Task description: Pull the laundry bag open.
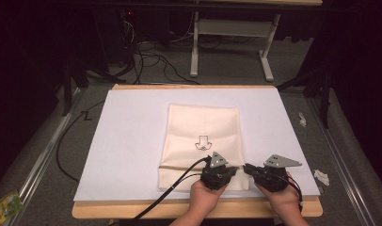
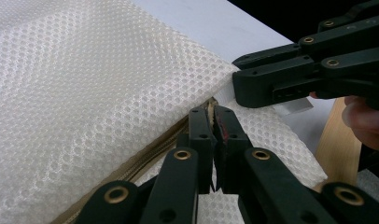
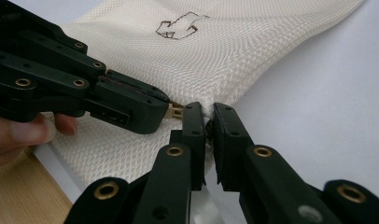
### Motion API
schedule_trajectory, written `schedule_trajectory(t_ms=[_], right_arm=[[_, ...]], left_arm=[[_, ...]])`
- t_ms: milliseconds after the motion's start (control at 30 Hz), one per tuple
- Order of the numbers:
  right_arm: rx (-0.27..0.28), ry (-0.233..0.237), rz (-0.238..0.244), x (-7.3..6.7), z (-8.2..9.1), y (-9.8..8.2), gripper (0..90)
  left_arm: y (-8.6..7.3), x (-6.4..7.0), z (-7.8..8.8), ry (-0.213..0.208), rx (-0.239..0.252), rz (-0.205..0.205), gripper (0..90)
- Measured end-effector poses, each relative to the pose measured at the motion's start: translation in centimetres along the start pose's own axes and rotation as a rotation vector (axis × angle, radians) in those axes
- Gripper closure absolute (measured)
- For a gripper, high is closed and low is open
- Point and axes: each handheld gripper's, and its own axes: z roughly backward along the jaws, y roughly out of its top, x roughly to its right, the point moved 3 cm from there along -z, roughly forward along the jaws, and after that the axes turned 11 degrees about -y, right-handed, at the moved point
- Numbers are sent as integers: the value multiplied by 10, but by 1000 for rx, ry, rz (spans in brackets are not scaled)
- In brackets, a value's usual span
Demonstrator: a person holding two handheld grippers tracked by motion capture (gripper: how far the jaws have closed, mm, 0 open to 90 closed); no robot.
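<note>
The cream mesh zippered laundry bag (image 1: 201,141) lies flat mid-table on the white sheet (image 1: 128,141), its tan zipper (image 2: 145,156) near 6 o'clock. Our left gripper (image 2: 212,114) pinches the zipper pull and our right gripper (image 3: 207,112) clamps the bag's corner at 5 o'clock. We should keep the corner taut and draw the pull straight along the track toward 9 o'clock.

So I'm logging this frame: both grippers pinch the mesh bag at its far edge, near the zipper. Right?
Not the far edge. In the high view both the left gripper and right gripper pinch the mesh bag at its near end, by the zipper.
</note>
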Motion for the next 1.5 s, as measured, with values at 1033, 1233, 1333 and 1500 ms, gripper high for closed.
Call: schedule_trajectory(t_ms=[1033,1233,1333,1500], right_arm=[[36,61,-43,-2,3,1,854],[39,63,-39,-4,2,1,852],[41,65,-40,-4,2,1,851],[38,69,-32,-5,2,1,850]], left_arm=[[-7,-1,1,-45,95,67,864],[-7,-1,4,-42,108,65,863],[-7,-1,5,-41,112,62,863],[-6,-1,6,-42,125,63,862]])
